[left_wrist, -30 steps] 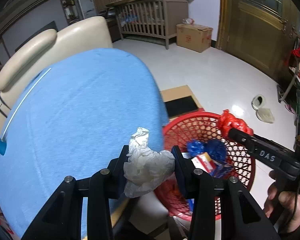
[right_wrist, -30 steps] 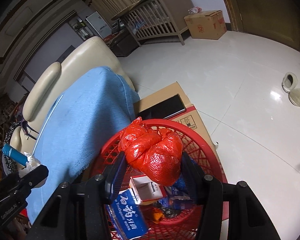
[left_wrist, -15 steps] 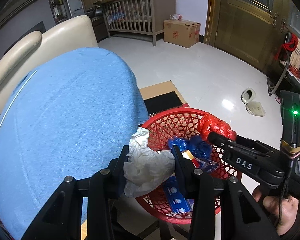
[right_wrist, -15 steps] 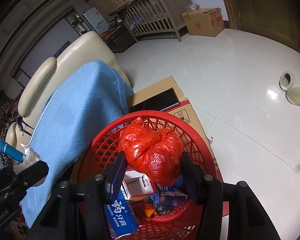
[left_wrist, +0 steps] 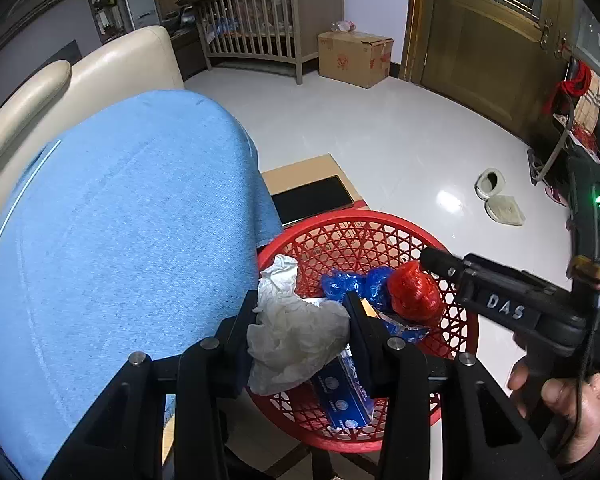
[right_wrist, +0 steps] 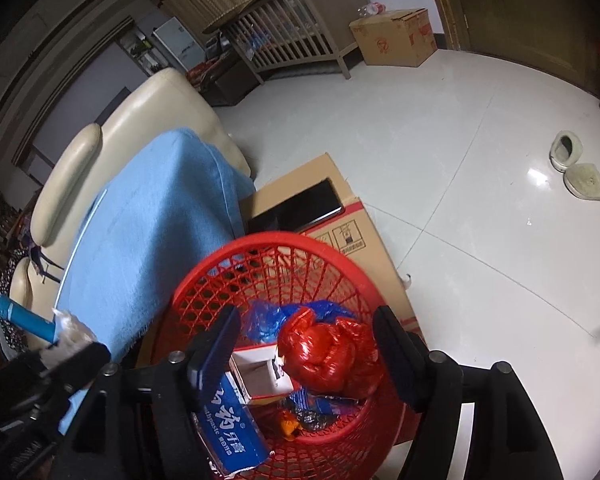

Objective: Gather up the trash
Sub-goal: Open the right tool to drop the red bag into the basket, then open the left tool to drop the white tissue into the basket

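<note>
L gripper [left_wrist: 300,332]: black fingers clamped on a crumpled white plastic-film wad [left_wrist: 296,332], held at the near-left rim of the round red plastic lattice basket [left_wrist: 460,308], partly over it.

R gripper [right_wrist: 308,344]: jaws spread wide, nothing between the pads. A knotted red plastic bag bundle [right_wrist: 332,356] sits loose inside the basket [right_wrist: 260,244] betw. the two fingers, not touching either as far as visible. In L view same red bundle [left_wrist: 414,294] lies in the basket just beside the R gripper tip [left_wrist: 436,260].

Basket contents w/ the bundle: blue crinkled plastic bag [right_wrist: 268,316], small white open carton [right_wrist: 260,372], blue toothpaste box [right_wrist: 232,424] leaning at near-left wall; orange scrap at bottom.

Outward: basket stands on a flat brown cardboard box [right_wrist: 340,200] w/ a black panel on top. Left of it, blue woven cloth [left_wrist: 120,240] draped over a cream leather sofa [left_wrist: 100,68]. Far: wooden crib [left_wrist: 268,16], brown carton [left_wrist: 354,58] by the door. Right on white tile floor: pair of pale slippers [left_wrist: 496,196].
</note>
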Available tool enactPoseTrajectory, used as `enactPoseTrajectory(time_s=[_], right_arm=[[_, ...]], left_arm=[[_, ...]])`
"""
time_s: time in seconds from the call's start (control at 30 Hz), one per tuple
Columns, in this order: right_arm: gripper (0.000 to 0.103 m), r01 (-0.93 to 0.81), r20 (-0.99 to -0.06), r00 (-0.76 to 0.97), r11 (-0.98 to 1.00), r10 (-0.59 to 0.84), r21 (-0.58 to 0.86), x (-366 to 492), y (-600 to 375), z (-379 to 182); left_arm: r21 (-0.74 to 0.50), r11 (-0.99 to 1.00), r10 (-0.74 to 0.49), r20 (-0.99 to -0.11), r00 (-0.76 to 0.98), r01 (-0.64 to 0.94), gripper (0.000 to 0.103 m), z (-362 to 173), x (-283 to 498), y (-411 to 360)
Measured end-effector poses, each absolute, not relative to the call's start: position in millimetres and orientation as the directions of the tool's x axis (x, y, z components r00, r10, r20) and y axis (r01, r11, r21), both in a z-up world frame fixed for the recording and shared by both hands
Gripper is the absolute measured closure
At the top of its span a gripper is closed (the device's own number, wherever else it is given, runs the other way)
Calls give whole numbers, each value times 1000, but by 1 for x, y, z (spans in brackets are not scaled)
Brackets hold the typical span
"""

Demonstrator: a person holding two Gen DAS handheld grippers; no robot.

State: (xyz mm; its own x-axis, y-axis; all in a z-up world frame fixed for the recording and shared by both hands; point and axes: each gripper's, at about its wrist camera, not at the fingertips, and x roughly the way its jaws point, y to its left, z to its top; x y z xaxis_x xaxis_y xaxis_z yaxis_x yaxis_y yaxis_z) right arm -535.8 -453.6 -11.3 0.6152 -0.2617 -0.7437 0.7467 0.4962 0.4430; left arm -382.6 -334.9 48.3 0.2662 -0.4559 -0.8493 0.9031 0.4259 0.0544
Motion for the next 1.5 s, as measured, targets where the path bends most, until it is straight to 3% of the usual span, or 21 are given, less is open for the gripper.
enactPoseTrajectory(time_s=[1.17, 1.27, 1.33, 1.5], right_arm=[[31, 738, -696, 649, 473, -306, 481, -560, -462, 9], [31, 737, -692, 652, 475, -311, 481, -560, -462, 12], [31, 736, -689, 653, 476, -315, 480, -560, -462, 14], [31, 739, -686, 650, 483, -327, 470, -561, -461, 20]], left_arm=[[22, 395, -411, -890, 198, 919, 59, 12, -383, -379], [-12, 403, -400, -902, 164, 915, 50, 7, -377, -384], [-11, 408, -387, -908, 162, 913, 34, 3, -376, -384], [-22, 406, -391, -907, 152, 914, 33, 5, -376, -380]])
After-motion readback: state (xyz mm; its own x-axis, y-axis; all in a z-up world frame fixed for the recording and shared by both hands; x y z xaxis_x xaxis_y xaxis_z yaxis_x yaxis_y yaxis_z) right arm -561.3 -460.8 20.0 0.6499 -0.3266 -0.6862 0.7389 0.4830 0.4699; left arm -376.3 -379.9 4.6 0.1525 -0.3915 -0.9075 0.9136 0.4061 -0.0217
